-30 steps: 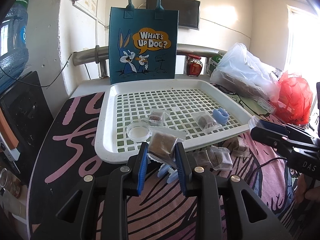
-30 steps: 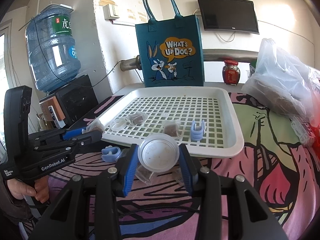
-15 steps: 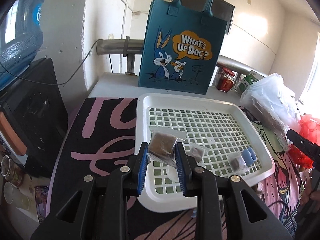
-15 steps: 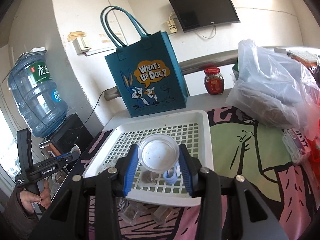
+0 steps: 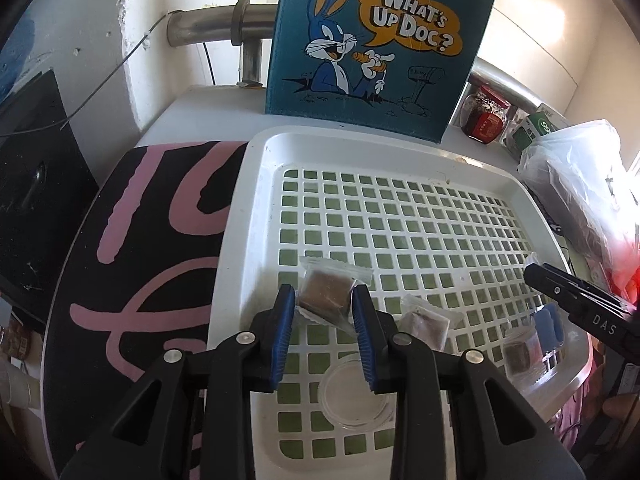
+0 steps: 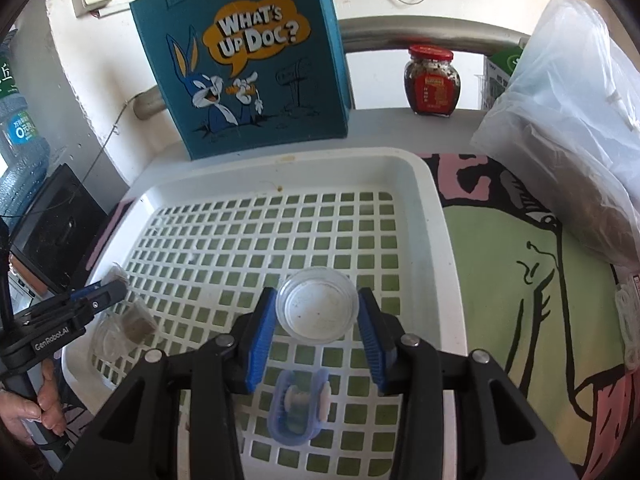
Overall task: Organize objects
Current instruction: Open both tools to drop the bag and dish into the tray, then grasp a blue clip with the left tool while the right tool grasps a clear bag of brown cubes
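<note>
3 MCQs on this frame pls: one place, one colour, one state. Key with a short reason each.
1. Where is the blue clip?
A. on the tablecloth
B. in the white tray, below the right gripper
C. inside the tote bag

2. What colour is the lid of the jar behind the tray?
A. red
B. green
C. white

3. What is the left gripper doing?
A. open and holding nothing
B. shut on a round lid
C. shut on the brown snack packet

Key:
1 B, the clip lies on the tray's grid under the gripper.
2 A, the cap on the dark jar is red.
3 C, the packet sits pinched between the blue pads above the tray; the clear round lid is in the right gripper.
</note>
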`<state>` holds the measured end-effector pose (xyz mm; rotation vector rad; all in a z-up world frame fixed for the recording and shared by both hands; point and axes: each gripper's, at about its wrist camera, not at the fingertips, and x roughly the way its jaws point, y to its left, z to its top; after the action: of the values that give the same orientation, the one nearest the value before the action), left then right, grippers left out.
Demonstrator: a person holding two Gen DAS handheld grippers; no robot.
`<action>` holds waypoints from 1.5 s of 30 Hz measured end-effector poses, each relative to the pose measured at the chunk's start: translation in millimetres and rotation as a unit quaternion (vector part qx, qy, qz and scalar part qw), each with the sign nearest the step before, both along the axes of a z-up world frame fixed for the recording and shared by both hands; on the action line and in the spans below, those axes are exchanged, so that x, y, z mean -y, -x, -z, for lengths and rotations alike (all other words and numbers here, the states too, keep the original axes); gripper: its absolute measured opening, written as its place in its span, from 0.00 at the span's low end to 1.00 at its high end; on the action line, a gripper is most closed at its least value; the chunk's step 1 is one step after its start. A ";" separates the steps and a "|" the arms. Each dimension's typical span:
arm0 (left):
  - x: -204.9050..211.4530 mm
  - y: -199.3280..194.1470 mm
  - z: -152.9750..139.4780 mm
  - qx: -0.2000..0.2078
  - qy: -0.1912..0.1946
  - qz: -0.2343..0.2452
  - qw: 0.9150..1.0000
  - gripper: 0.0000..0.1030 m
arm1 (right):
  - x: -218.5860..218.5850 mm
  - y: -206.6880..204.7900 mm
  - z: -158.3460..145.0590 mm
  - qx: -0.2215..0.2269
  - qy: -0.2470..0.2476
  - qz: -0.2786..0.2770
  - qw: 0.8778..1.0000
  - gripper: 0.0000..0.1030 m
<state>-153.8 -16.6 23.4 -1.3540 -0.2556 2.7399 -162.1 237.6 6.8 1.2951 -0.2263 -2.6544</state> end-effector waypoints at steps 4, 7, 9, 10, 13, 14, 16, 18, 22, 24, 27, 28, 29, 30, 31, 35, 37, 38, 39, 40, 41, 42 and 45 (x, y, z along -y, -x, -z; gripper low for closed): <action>8.5 -10.5 -16.9 -0.025 -0.055 0.010 0.998 0.55 | -8.6 -11.2 -11.0 -0.015 0.030 -0.006 0.999 0.42; 14.0 -26.3 -37.4 -0.060 -0.059 0.007 0.996 0.72 | -16.7 -35.1 -38.1 -0.068 0.049 -0.016 0.996 0.51; 16.9 -42.6 -52.3 -0.084 -0.060 0.013 0.995 0.73 | -24.6 -58.6 -58.2 -0.105 0.075 -0.023 0.991 0.51; 18.3 -52.7 -59.5 -0.096 -0.059 0.018 0.993 0.74 | -27.0 -70.0 -66.9 -0.121 0.088 -0.028 0.988 0.52; 17.3 -87.7 -75.3 -0.142 -0.044 0.038 0.988 0.82 | -31.7 -112.9 -83.7 -0.169 0.100 -0.052 0.979 0.60; 15.7 -99.4 -77.1 -0.153 -0.034 0.047 0.987 0.83 | -30.5 -123.9 -85.6 -0.178 0.096 -0.060 0.977 0.63; 11.4 -118.5 -74.8 -0.157 -0.018 0.063 0.985 0.84 | -27.7 -142.3 -83.6 -0.185 0.081 -0.073 0.977 0.63; 6.5 -131.8 -65.4 -0.140 -0.008 0.076 0.987 0.84 | -24.6 -152.7 -76.3 -0.168 0.070 -0.078 0.980 0.63; -6.7 -148.3 -37.5 -0.097 0.003 0.112 0.989 0.84 | -20.0 -158.4 -48.9 -0.109 0.067 -0.088 0.988 0.63; -14.1 -150.1 -24.6 -0.077 0.021 0.127 0.989 0.84 | -13.2 -157.2 -33.6 -0.087 0.034 -0.094 0.991 0.63; -20.2 -144.5 -7.3 -0.041 0.029 0.141 0.989 0.84 | -4.6 -151.7 -13.9 -0.055 0.004 -0.105 0.993 0.62; -21.5 -142.2 -2.1 -0.034 0.031 0.140 0.989 0.84 | -3.7 -149.7 -8.7 -0.045 0.001 -0.105 0.993 0.62; -22.6 -139.4 2.5 -0.027 0.033 0.139 0.989 0.84 | -2.4 -146.3 -4.5 -0.037 -0.002 -0.103 0.994 0.62; -23.2 -135.7 6.3 -0.020 0.034 0.137 0.990 0.84 | -1.7 -143.7 -0.8 -0.030 -0.004 -0.100 0.994 0.62; -24.1 -132.3 9.8 -0.015 0.031 0.134 0.990 0.84 | -0.4 -141.5 2.3 -0.025 -0.005 -0.099 0.995 0.62; -28.6 -119.8 17.0 -0.013 0.034 0.131 0.991 0.84 | 4.3 -133.6 9.3 -0.012 -0.013 -0.092 0.996 0.61; -32.9 -115.3 17.8 -0.014 0.042 0.136 0.990 0.83 | 6.2 -129.9 12.1 -0.007 -0.018 -0.090 0.996 0.59; -34.8 -113.4 17.2 -0.016 0.041 0.141 0.989 0.81 | 7.3 -128.1 13.1 -0.008 -0.020 -0.091 0.996 0.57; -36.1 -112.0 16.7 -0.017 0.038 0.147 0.988 0.75 | 8.7 -127.2 12.9 -0.011 -0.025 -0.092 0.995 0.57; -37.9 -109.9 16.4 -0.019 0.040 0.150 0.988 0.68 | 10.3 -125.8 12.9 -0.012 -0.027 -0.093 0.995 0.56; -40.4 -109.1 16.2 -0.020 0.043 0.153 0.987 0.64 | 11.4 -124.6 13.1 -0.013 -0.029 -0.093 0.995 0.54; -43.1 -109.6 15.6 -0.021 0.048 0.157 0.986 0.54 | 12.0 -123.7 13.3 -0.015 -0.031 -0.092 0.995 0.51; -51.1 -115.2 14.5 -0.026 0.061 0.173 0.983 0.24 | 15.4 -124.6 12.9 -0.020 -0.039 -0.100 0.994 0.41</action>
<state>-38.6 34.5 8.9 -1.2165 0.1414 2.5264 -37.5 222.2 -6.1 1.2163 0.0137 -2.5378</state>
